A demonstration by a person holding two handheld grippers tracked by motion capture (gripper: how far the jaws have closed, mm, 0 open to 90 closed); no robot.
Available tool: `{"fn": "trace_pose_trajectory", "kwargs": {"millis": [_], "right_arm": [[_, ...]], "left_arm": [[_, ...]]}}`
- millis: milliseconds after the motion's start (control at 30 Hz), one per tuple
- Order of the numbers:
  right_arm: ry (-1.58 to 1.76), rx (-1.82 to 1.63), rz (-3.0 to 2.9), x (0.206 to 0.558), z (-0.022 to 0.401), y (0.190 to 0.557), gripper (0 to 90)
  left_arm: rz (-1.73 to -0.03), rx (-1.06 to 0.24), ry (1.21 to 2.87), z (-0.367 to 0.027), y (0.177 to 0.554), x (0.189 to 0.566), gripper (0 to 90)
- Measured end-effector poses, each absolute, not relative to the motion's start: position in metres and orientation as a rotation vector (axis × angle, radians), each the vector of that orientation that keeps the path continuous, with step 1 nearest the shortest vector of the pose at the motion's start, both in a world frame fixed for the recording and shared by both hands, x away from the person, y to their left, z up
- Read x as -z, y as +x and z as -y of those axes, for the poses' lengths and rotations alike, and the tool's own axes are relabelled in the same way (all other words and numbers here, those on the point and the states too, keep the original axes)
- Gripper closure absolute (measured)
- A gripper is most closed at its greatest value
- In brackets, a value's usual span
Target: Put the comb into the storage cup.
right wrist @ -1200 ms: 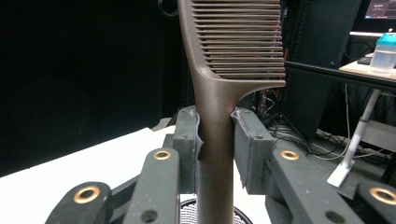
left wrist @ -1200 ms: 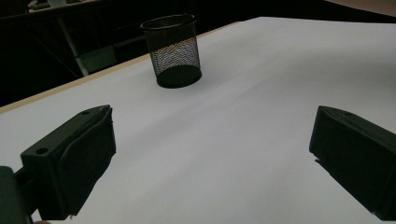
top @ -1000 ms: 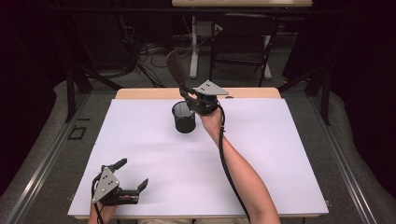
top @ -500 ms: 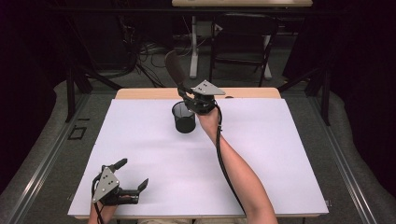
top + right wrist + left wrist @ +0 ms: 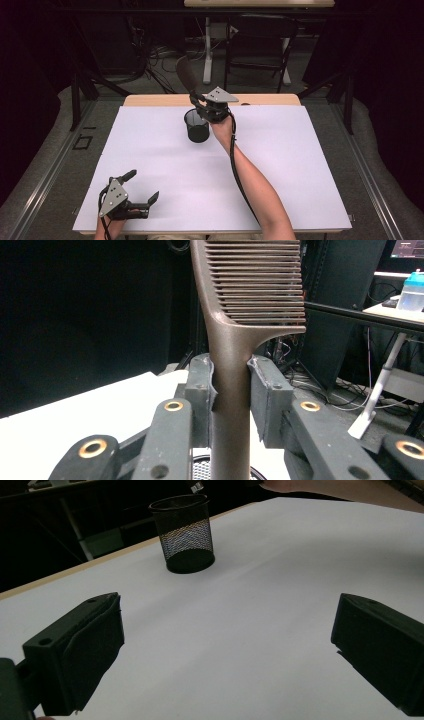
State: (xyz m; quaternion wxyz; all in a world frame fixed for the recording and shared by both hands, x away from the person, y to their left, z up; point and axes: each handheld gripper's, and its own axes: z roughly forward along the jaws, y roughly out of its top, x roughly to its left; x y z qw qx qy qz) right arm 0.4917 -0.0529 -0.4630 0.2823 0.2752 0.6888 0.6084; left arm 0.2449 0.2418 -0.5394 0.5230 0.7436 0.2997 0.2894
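Above the cup (image 5: 196,126) on the tabletop (image 5: 300,150), our right hand-held gripper (image 5: 204,106) clamps the comb (image 5: 250,300) by its handle, seemingly stiff, light plastic best held there, while our left hand-held gripper (image 5: 141,186) rests open, empty.

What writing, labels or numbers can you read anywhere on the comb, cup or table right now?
None can be read.
Comb: plain brown, no marking.
Mesh cup: no label.
White table: no print.
Screen far behind in the right gripper view: lit marks too small and blurred to read.
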Motion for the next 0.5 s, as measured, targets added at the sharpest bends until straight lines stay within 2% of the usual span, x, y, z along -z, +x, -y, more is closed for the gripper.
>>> {"fn": "trace_pose_trajectory", "kwargs": {"millis": [500], "right_arm": [[0.722, -1.593, -1.878, 0.4706, 0.0458, 0.4946, 72.4]], "left_arm": [[-0.716, -0.694, 1.784, -0.2419, 0.2450, 0.5394, 0.7]]}}
